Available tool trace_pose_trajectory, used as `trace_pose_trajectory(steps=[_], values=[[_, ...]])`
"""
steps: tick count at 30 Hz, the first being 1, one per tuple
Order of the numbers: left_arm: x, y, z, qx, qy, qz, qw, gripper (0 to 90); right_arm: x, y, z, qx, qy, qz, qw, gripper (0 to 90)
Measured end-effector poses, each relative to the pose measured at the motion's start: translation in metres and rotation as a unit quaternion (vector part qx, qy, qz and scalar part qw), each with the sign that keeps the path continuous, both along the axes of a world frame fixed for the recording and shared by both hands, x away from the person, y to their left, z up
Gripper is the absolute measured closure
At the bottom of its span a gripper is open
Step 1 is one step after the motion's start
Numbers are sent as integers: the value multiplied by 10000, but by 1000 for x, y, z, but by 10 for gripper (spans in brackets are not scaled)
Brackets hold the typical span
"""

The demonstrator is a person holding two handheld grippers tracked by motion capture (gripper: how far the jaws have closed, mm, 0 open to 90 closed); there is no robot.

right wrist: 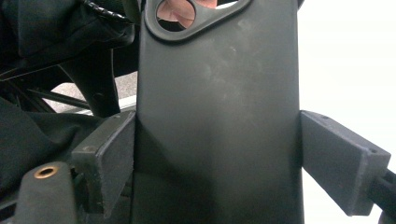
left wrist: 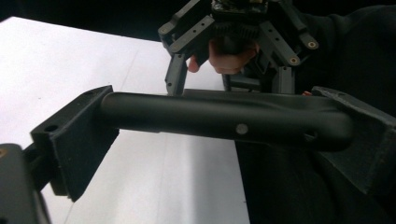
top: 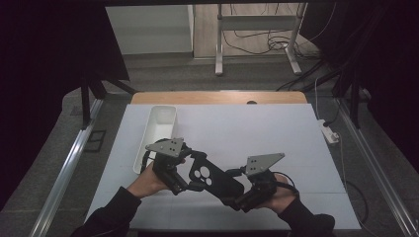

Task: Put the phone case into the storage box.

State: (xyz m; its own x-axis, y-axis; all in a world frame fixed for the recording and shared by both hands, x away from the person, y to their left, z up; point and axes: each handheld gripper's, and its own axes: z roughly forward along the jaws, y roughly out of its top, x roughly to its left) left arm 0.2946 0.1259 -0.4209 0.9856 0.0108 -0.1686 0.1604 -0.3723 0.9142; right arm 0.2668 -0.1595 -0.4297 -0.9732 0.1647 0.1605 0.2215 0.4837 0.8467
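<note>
While both hands hold it up over the near part of the white surface (top: 257,128), a black phone case (top: 213,178) hangs between the two grippers, clear of the surface, with its camera cut-out showing as pale round holes in the high view. The case lies slanted there, its cut-out end toward the left gripper (top: 179,174) and its other end toward the right gripper (top: 242,193).

In the left gripper view the fingers (left wrist: 74,140) are closed narrow on the case (left wrist: 224,119): one pad presses its end at the left of that view, the other meets the rounded corner at the right, and the case's long edge runs across between them. Beyond it the other gripper and a person's hand (left wrist: 229,56) face the camera.

In the right gripper view the fingers (right wrist: 109,154) clamp the case (right wrist: 219,116) by its two long sides. The left pad touches the edge outright; the right pad sits right at the other edge, though I cannot tell whether it presses firmly. The case's smooth back rises upright between them, with the oval cut-out at the top.

On the surface, to the left of and beyond the left gripper, stands a long white tray (top: 159,129), lengthwise away from the person. The person's left hand (top: 148,181) and right hand (top: 279,195) grip the gripper handles, dark sleeves coming in from the bottom of the high view.
</note>
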Motion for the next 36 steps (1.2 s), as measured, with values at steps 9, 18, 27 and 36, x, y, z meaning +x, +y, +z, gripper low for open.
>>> trace_pose_trajectory(steps=[9, 18, 27, 36], values=[[-1, 0, 0, -86, 162, -165, 9997, 107, 0, -1, -1, 10, -8, 141, 9999, 148], [-1, 0, 3, 80, 221, -131, 9996, 146, -1, 0, -3, -104, -151, 149, 9997, 143], [-4, -2, 5, 162, 167, 34, 9997, 151, -1, 3, -4, -209, -368, 88, 9991, 130], [-4, -1, 6, 378, 138, 393, 9984, 151, -2, 7, -5, -469, -559, -368, 9967, 29]])
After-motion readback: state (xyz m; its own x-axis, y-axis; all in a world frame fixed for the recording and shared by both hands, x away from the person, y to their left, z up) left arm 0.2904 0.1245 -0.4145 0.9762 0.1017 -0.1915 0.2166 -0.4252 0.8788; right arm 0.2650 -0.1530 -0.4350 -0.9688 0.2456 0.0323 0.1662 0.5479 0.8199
